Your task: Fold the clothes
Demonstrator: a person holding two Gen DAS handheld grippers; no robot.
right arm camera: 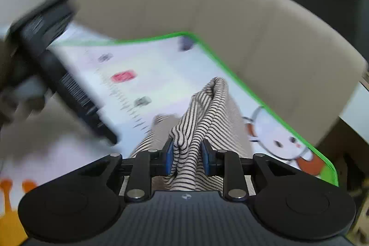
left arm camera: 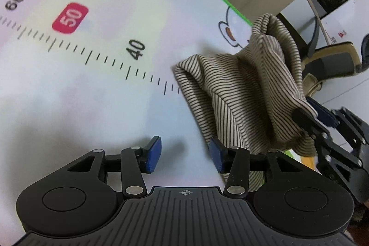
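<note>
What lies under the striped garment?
The striped garment rests on the white mat; its ruler marks run under the cloth edge. Whatever is printed beneath is covered.

Blurred black device (right arm camera: 62, 89), right view

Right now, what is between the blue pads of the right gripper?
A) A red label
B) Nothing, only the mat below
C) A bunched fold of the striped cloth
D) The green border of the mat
C: in the right wrist view the right gripper has its blue pads pressed on both sides of a bunched fold of the striped cloth, which rises from the mat.
</note>
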